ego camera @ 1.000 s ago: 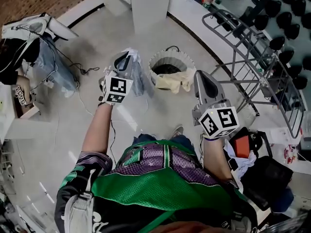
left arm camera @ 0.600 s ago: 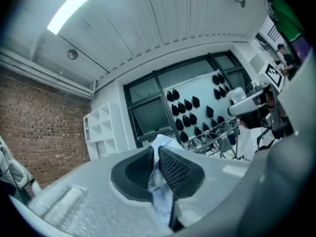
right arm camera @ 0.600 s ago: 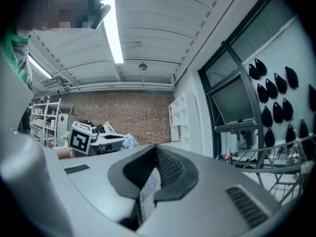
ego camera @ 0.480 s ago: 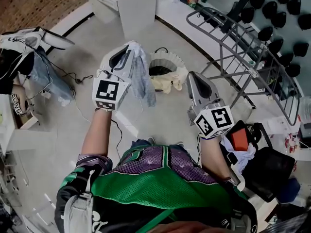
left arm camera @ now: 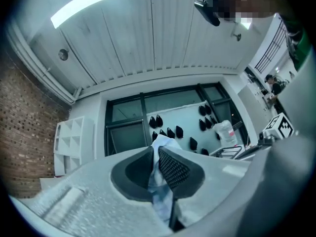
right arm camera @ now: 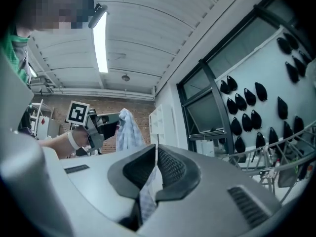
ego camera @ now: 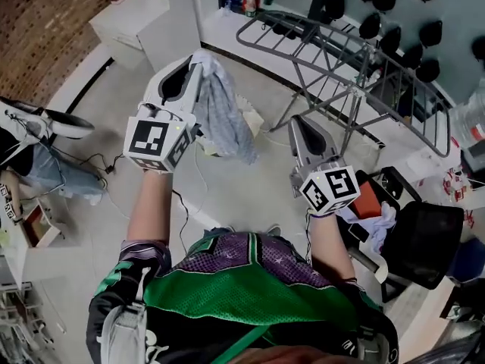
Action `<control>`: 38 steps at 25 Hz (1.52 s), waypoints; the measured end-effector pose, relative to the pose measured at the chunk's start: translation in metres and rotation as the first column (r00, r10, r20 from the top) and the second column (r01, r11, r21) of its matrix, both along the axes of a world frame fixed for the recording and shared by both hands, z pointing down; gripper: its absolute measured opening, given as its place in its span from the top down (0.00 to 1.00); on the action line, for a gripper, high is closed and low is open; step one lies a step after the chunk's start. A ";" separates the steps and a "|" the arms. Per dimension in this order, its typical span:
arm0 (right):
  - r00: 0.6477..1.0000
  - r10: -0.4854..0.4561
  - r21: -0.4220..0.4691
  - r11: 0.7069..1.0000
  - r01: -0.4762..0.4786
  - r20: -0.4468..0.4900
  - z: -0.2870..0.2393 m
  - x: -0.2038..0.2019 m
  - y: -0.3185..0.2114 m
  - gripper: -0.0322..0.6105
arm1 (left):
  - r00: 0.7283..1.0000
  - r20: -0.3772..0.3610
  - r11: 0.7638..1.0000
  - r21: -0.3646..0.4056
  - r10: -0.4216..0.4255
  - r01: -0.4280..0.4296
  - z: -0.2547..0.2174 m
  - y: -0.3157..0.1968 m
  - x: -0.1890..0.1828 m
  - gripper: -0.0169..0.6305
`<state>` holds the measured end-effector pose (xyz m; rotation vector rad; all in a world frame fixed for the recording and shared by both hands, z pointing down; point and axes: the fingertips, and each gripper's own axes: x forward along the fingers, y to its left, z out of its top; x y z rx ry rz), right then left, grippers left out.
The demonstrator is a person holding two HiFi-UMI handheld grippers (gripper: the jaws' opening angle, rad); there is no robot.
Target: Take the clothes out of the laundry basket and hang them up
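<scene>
Pale blue garment (ego camera: 226, 116), held high for hanging.
Left gripper (ego camera: 195, 70) pinches its top so it drapes free; right gripper (ego camera: 298, 123) closed, apparently empty, near the drying rack (ego camera: 356, 55).

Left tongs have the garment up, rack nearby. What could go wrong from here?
1. The left tongs pinch only a fold of the blue-grey garment; most hangs free, so it may slip.
2. Held at one point, it could land bunched on the drying rack unless the shut right tongs help.
</scene>
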<state>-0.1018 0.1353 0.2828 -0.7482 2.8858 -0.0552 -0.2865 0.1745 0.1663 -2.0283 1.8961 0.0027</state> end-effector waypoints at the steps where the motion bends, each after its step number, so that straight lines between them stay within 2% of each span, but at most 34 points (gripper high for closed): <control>1: 1.000 0.011 -0.001 1.000 -0.011 0.001 0.002 0.010 -0.004 0.94 | 1.000 -0.001 1.000 0.005 0.024 -0.024 -0.005 -0.006 0.012 0.91; 2: 1.000 0.017 -0.004 1.000 -0.017 -0.004 0.006 0.019 -0.008 0.92 | 0.999 -0.004 0.999 0.010 0.048 -0.048 -0.010 -0.012 0.023 0.91; 4: 0.999 0.016 -0.018 1.000 -0.017 -0.027 0.016 0.035 -0.015 0.82 | 0.996 -0.005 0.995 0.018 0.094 -0.094 -0.020 -0.024 0.047 0.91; 9: 0.996 0.000 -0.050 0.999 -0.004 -0.093 0.048 0.061 -0.025 0.69 | 0.981 -0.004 0.980 0.037 0.196 -0.196 -0.038 -0.048 0.104 0.91; 14: 0.989 0.029 -0.082 0.996 -0.041 -0.142 0.093 0.084 -0.045 0.68 | 0.964 0.005 0.963 0.042 0.265 -0.265 -0.045 -0.067 0.148 0.91; 21: 0.983 -0.035 -0.140 0.990 0.009 -0.183 0.144 0.095 -0.062 0.68 | 0.948 0.029 0.947 0.043 0.317 -0.318 -0.052 -0.086 0.200 0.91; 29: 0.980 -0.111 -0.122 0.988 0.091 -0.163 0.144 0.095 -0.066 0.69 | 0.949 0.031 0.949 0.031 0.313 -0.314 -0.053 -0.098 0.225 0.91; 31: 0.982 -0.097 -0.104 0.991 0.081 -0.164 0.144 0.103 -0.069 0.91 | 0.955 0.029 0.955 0.027 0.296 -0.297 -0.050 -0.102 0.225 0.91; 38: 0.992 -0.010 -0.093 0.996 -0.002 -0.128 0.134 0.166 -0.101 0.93 | 0.979 -0.012 0.979 -0.002 0.205 -0.205 -0.029 -0.123 0.208 0.91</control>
